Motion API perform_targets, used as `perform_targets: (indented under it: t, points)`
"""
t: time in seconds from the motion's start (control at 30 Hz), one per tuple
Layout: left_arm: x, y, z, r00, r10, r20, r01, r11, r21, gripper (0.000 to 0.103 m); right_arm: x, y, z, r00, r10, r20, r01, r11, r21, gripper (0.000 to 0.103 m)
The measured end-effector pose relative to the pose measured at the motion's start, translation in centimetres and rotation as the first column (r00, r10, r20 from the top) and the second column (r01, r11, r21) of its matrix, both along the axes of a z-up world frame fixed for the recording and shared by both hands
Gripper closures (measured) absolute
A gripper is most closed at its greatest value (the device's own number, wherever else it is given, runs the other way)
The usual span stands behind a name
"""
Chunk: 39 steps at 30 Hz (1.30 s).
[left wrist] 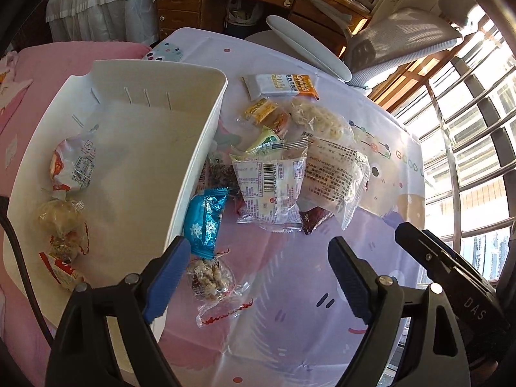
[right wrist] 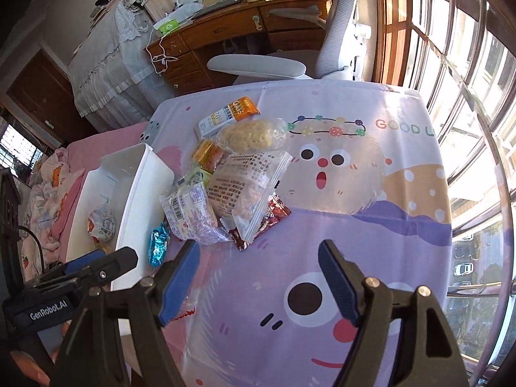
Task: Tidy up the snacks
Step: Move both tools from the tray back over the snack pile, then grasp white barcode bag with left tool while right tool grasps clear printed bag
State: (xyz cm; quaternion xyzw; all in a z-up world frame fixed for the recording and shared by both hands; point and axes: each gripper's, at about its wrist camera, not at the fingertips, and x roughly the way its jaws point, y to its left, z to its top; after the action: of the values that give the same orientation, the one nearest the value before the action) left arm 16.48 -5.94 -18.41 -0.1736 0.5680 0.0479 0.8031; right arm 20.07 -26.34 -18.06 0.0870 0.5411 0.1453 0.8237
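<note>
A white bin (left wrist: pixel 206 148) (right wrist: pixel 138 200) stands on the left of the cartoon tablecloth (left wrist: pixel 290 290). It holds a red-and-white packet (left wrist: pixel 74 167) (right wrist: pixel 101 224) and clear-wrapped sweets (left wrist: pixel 61 222). Beside it lies a pile of snacks: a barcode packet (left wrist: pixel 269 190) (right wrist: pixel 190 213), a clear printed bag (left wrist: pixel 335 174) (right wrist: pixel 248 187), an orange oat bar (left wrist: pixel 283 85) (right wrist: pixel 230 114) and a blue candy (left wrist: pixel 204 222) (right wrist: pixel 158 246). My left gripper (left wrist: pixel 259 251) hangs open over the cloth. A clear nut candy (left wrist: pixel 209 277) lies by its left finger. My right gripper (right wrist: pixel 258 251) is open and empty.
A grey office chair (right wrist: pixel 258 64) and a wooden desk (right wrist: pixel 225 29) stand beyond the table's far edge. Window bars (right wrist: pixel 467 129) run along the right. Pink bedding (left wrist: pixel 48 61) lies left of the bin. The two grippers hang side by side, close together.
</note>
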Motion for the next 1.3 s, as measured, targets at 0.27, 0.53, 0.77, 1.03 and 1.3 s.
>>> perform_targets:
  t: [0.27,0.53,0.77,1.03,1.3]
  points:
    - [2.0,-1.0,-2.9,0.996,0.084,-0.011,-0.084,0.996,-0.010,0.017,4.3,-0.6,-2.4,0.999,-0.003,-0.047,0.006,0.997,0.074,0.027]
    - [4.4,-1.5,-5.2,0.991,0.130,-0.016,-0.130,0.991,-0.010,0.017,7.4,0.0,-5.7,0.992,0.015,-0.123,0.005,0.986,0.165,0.027]
    - [6.0,-2.2,-6.7,0.991,0.129,-0.025,-0.129,0.992,0.014,0.024,9.2,1.2,-7.7,0.985,0.048,-0.167,-0.011,0.977,0.215,0.027]
    - [7.1,-2.3,-7.6,0.991,0.130,-0.030,-0.128,0.990,0.058,0.034,10.3,2.5,-9.3,0.974,0.085,-0.209,-0.034,0.970,0.240,0.043]
    - [7.8,-2.0,-7.9,0.993,0.115,-0.023,-0.113,0.993,0.045,0.052,10.7,3.0,-9.6,0.971,0.091,-0.220,-0.032,0.965,0.260,0.051]
